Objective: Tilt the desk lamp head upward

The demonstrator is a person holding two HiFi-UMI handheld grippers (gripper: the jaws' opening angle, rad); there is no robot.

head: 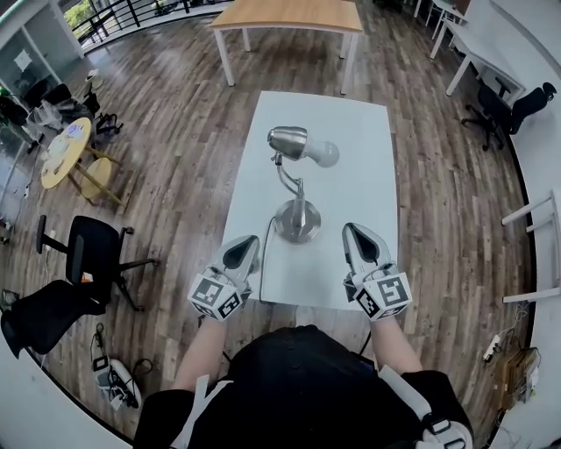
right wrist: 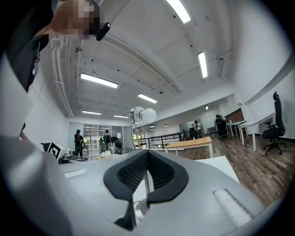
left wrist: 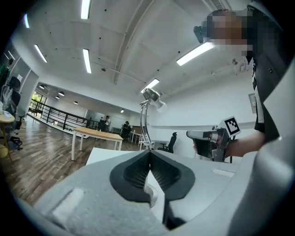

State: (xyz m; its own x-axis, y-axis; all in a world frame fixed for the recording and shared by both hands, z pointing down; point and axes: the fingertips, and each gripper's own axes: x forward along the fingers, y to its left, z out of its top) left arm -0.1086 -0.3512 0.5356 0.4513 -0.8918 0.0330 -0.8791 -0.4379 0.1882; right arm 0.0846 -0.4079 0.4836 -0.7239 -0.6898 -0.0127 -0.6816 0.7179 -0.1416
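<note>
A silver desk lamp stands on the white table (head: 351, 123). Its head (head: 289, 141) carries a white bulb (head: 323, 153) that points right, roughly level, and a curved stem runs down to the round base (head: 298, 220). My left gripper (head: 251, 242) hovers at the table's near edge, left of the base, jaws shut and empty. My right gripper (head: 350, 231) hangs just right of the base, also shut on nothing. In the left gripper view the jaws (left wrist: 149, 156) meet below the lamp head (left wrist: 151, 96). In the right gripper view the jaws (right wrist: 147, 156) close under the bulb (right wrist: 148, 115).
The lamp's cord (head: 264, 250) runs off the near table edge. A wooden table (head: 289, 16) stands beyond. Black office chairs (head: 92, 254) and a round yellow table (head: 63, 151) are at the left. White desks and a chair (head: 504, 110) stand at the right.
</note>
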